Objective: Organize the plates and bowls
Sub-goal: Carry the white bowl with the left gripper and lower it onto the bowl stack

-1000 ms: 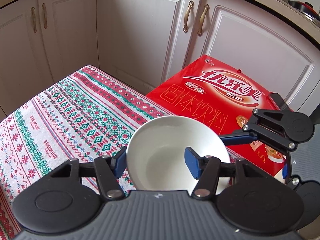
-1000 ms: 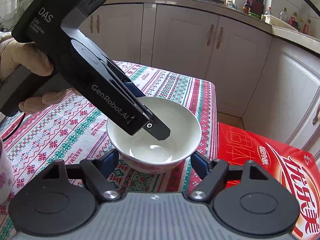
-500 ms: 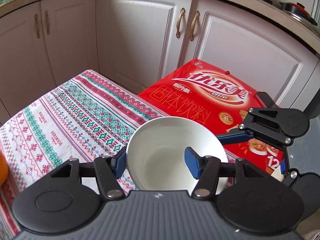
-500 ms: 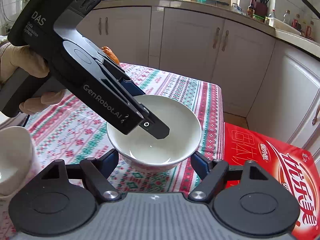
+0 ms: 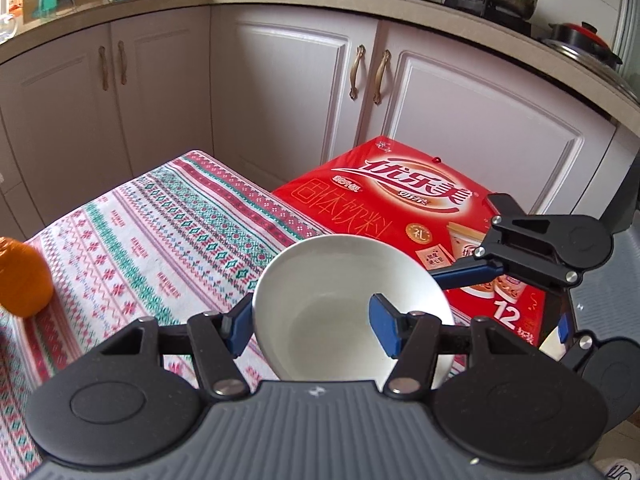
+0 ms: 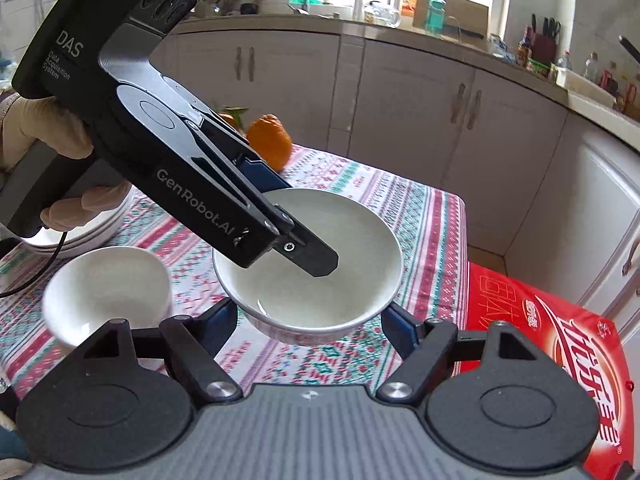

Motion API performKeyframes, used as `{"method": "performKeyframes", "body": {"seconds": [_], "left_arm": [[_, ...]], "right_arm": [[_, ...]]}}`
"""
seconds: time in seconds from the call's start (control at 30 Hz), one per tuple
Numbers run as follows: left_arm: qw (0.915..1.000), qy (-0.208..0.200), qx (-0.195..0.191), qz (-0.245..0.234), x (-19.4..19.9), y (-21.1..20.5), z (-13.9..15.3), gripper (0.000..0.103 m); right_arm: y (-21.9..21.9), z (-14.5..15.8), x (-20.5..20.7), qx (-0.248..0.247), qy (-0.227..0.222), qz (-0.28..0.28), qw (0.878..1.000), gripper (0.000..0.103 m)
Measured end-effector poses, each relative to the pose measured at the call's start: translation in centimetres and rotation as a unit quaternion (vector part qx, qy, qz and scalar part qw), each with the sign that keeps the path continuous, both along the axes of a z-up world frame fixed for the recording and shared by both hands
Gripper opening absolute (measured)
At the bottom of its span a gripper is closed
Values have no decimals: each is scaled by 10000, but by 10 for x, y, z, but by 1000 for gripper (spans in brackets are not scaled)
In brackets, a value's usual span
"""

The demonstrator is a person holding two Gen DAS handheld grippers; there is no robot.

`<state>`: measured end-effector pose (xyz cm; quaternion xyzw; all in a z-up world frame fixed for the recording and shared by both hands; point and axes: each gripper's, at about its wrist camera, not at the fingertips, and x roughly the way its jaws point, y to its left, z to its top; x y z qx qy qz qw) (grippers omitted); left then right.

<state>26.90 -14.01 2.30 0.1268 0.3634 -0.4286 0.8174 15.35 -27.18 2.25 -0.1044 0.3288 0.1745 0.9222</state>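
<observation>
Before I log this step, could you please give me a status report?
Left gripper shut on round white ceramic bowl, aloft. Right gripper flanks its base, contact unclear. Nothing blocking.

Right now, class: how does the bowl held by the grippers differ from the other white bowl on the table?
The held bowl is lifted off the tablecloth, while the second bowl rests on it. The held bowl looks wider and shallower; the second bowl looks narrower with steeper walls. Nothing grips the second bowl. Both are white and empty.
</observation>
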Motion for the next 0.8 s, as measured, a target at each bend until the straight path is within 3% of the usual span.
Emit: {"method": "performKeyframes", "body": {"seconds": [0.4,0.8], "left_arm": [[9984,-167,-188,497,-46,43,20,59],[9946,-53,-283,993,-67,85,15,59]], "right_arm": [[32,20,-32,-13,-162,444,9989,83],[66,16,-40,9,-66,922,9957,83]]}}
